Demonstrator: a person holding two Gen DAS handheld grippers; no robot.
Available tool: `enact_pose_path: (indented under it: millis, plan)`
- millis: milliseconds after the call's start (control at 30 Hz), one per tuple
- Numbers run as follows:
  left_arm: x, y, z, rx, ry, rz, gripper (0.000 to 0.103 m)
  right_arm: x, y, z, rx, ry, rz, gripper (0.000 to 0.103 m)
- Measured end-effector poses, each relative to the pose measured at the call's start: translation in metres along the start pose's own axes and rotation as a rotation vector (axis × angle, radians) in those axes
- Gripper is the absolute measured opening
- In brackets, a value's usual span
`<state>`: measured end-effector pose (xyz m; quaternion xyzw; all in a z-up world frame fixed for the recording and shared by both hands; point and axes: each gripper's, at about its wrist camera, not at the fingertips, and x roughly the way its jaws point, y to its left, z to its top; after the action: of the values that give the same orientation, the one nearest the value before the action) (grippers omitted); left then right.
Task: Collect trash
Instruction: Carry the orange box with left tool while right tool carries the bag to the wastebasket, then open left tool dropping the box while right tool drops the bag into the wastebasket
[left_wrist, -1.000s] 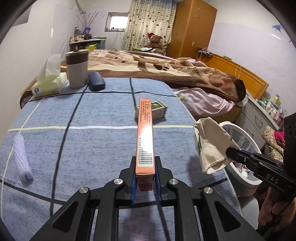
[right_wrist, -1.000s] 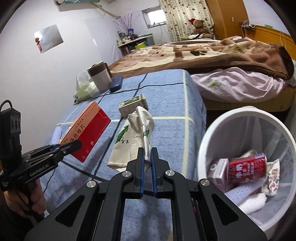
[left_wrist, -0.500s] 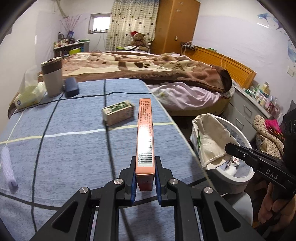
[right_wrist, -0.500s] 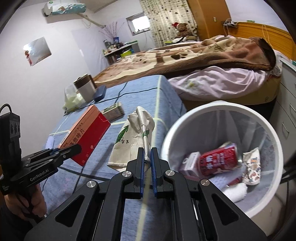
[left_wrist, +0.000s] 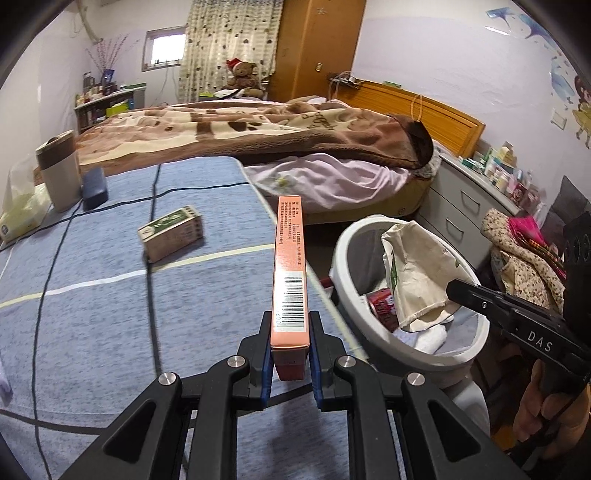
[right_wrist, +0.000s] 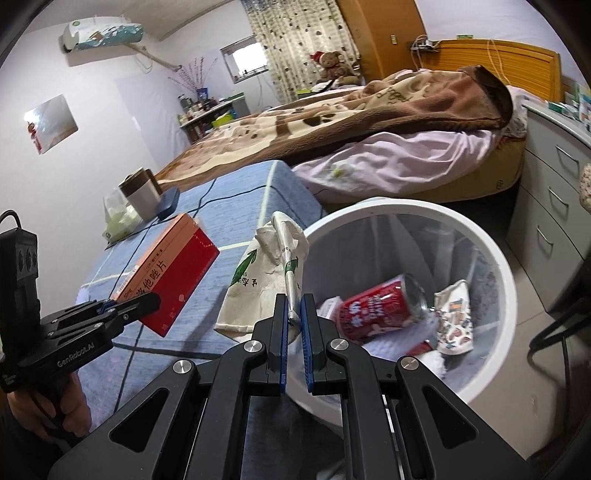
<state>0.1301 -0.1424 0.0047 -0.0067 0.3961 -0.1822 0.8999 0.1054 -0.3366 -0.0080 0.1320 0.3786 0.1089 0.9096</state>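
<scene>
My left gripper (left_wrist: 290, 332) is shut on the end of a flat orange and red box (left_wrist: 290, 266), held edge-up above the right edge of the blue bedspread. From the right wrist view the same box (right_wrist: 173, 280) shows its red face in the left gripper (right_wrist: 147, 301). My right gripper (right_wrist: 291, 310) is shut on a crumpled white paper bag with green print (right_wrist: 258, 280). The bag (left_wrist: 413, 269) hangs over the white bin (left_wrist: 424, 354), at its bed-side rim (right_wrist: 491, 258). A small green and beige box (left_wrist: 171, 232) lies on the bedspread.
The bin holds a red can (right_wrist: 376, 308), a printed wrapper (right_wrist: 456, 321) and white tissue. A mug (left_wrist: 59, 170), a dark case (left_wrist: 94, 188) and a tissue pack (left_wrist: 22, 214) sit at the bedspread's far left. Grey drawers (left_wrist: 469, 214) stand behind the bin.
Both grippers have swung to the right, toward the bin. The bag went from above the bedspread to over the bin's rim, and the orange box reached the bed's right edge.
</scene>
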Motion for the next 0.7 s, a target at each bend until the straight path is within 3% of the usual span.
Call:
enact_pose_path:
  millis: [700]
  plan:
    - [0.045, -0.068, 0.015, 0.111, 0.058, -0.13, 0.016, -0.013, -0.049, -0.004, 0.108, -0.013, -0.122, 0.007]
